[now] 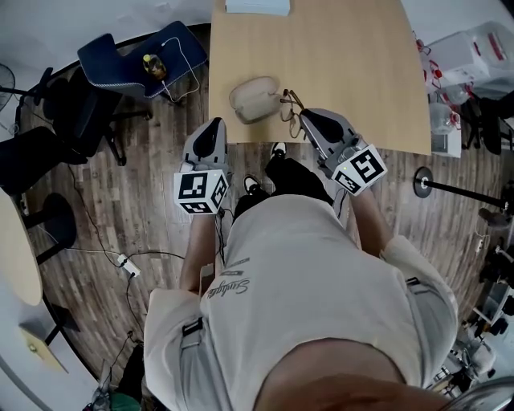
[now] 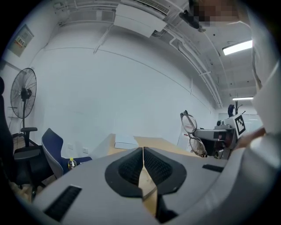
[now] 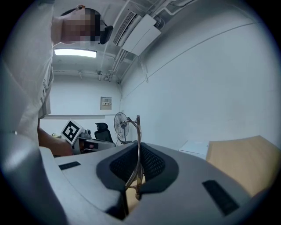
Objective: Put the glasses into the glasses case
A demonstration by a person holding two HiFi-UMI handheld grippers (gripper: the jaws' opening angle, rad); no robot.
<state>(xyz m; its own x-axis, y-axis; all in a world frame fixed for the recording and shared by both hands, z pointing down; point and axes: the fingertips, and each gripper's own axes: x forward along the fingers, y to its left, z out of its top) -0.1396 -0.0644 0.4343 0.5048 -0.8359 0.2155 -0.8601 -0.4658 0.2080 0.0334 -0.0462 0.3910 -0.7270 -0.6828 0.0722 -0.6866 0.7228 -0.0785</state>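
Item: glasses [image 1: 291, 112], thin metal frame, round lenses, held off the surface [image 1: 345, 72] just beside the glasses case [image 1: 255, 98], at the near edge. Holder: right gripper [image 1: 310, 118], its fingers [image 3: 153, 165] clenched on a slim part of the frame, which stands upright between the pads in the right gripper view. A pinch on the frame rather than a lens probably keeps the lenses unsmudged and leaves most of the frame free to enter the case. Item: glasses case, beige, oval, lying flat on the surface directly left of the glasses; whether its lid is open is not clear from above. Item: left gripper [image 1: 212, 123], off the near edge of the surface, level with the case, fingers [image 2: 127, 169] pressed together on nothing, only a sliver of surface showing past them; likely stationed to steady the case. Stage, as judged: glasses carried, not yet in the case. Sundries: white flat stack [image 1: 257, 6] at the far edge; blue chair [image 1: 120, 56] on the floor.
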